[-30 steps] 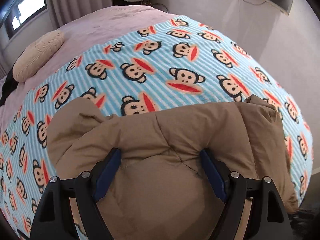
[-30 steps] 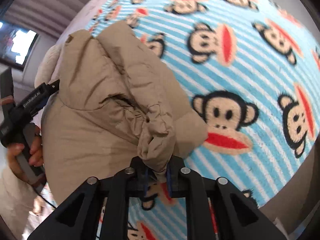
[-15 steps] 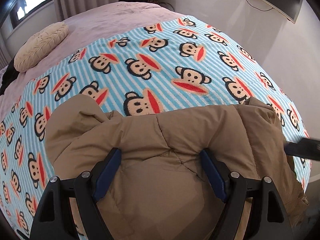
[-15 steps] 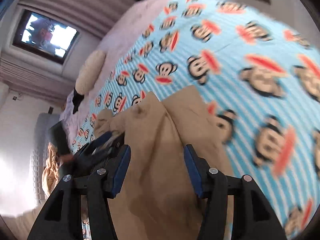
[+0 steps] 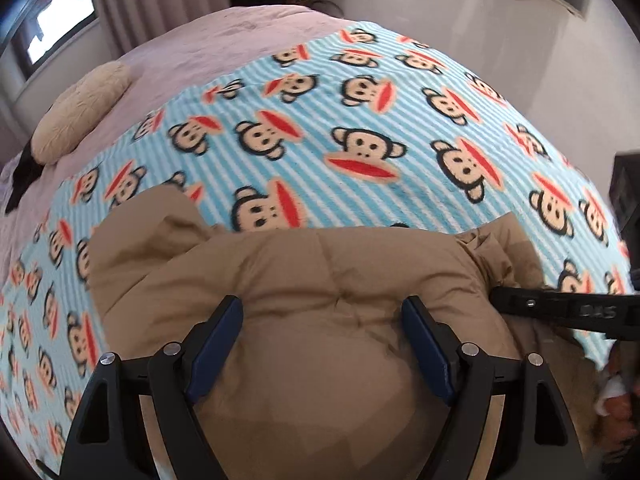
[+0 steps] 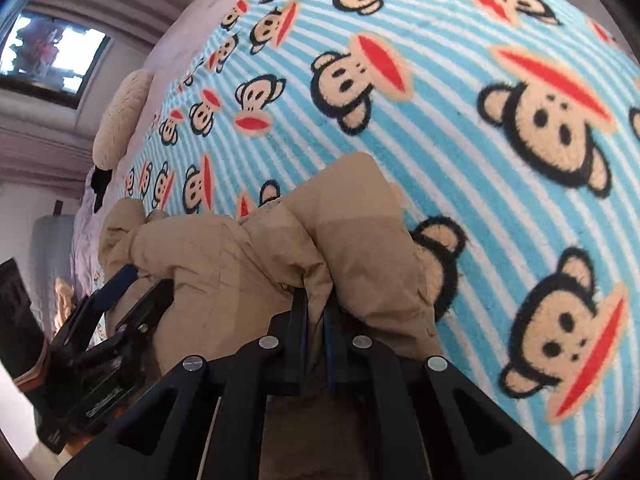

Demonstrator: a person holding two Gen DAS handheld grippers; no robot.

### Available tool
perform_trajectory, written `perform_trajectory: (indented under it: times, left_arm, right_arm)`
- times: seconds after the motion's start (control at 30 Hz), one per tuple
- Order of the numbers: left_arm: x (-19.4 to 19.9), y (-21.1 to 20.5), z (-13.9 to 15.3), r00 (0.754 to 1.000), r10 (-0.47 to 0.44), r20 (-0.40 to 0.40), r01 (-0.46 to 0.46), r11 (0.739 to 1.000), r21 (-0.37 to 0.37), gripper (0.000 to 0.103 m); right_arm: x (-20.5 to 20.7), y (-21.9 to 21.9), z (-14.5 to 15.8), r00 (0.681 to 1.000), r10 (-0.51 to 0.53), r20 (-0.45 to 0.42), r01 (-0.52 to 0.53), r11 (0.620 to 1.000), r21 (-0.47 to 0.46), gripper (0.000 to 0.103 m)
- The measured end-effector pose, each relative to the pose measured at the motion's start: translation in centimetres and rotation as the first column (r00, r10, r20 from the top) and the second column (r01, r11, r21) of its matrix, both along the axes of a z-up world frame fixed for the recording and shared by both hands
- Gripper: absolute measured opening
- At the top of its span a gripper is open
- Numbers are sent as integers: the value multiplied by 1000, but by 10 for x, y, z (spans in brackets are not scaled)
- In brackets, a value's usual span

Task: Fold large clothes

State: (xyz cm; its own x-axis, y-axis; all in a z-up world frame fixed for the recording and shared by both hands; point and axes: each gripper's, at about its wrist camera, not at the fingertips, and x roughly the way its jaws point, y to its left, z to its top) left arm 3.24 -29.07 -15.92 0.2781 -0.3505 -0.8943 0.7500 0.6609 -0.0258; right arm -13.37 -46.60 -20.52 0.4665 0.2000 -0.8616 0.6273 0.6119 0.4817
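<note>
A tan puffy jacket (image 5: 328, 280) lies bunched on the near part of a bed covered by a blue striped monkey-print blanket (image 5: 360, 120). My left gripper (image 5: 322, 320) is open, its blue-padded fingers spread wide over the jacket's middle. In the right wrist view the jacket (image 6: 248, 256) sits low and left on the blanket (image 6: 500, 160). My right gripper (image 6: 314, 308) is shut on a fold of the jacket's right edge. The right gripper also shows in the left wrist view (image 5: 560, 312), and the left gripper in the right wrist view (image 6: 120, 300).
A cream pillow (image 5: 80, 112) and a dark item (image 5: 24, 172) lie on the pink sheet (image 5: 208, 52) at the far left. A window (image 5: 60, 20) and curtains stand behind. A wall (image 5: 540, 60) runs along the bed's right side.
My right gripper was shut on the jacket, opened half a second ago, and is now shut on a fold at its right edge. My left gripper stayed open over the jacket.
</note>
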Motion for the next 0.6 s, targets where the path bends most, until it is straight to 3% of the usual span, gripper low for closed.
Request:
perform_trajectory:
  times: [0.17,0.23,0.33,0.37,0.6]
  left_arm:
    - [-16,62,30,992,108,-66,-111,993,-38,82]
    - [-30,85,22,982,147,-118,-149,989,-8,82]
    - [-49,99,4,975,182,-123,-180,983,32,89]
    - [-53,101,0,974,198,-112,-194,980,40,89]
    - [-56,109,1,954,272,-125,-269,962,43,89]
  right_arm:
    - [-3,0,0,1000,5,12,-5,1000,8,6]
    - [-5,-2,-1,1000,-2,17,2,1000,23,6]
    - [-6,-2,1,1000,2,16,-3,999,38,7]
    - [-6,-1,5,1000,16,13,-17,999,44,12]
    - [-38,30,73,977,210,44,-208,977,-40,12]
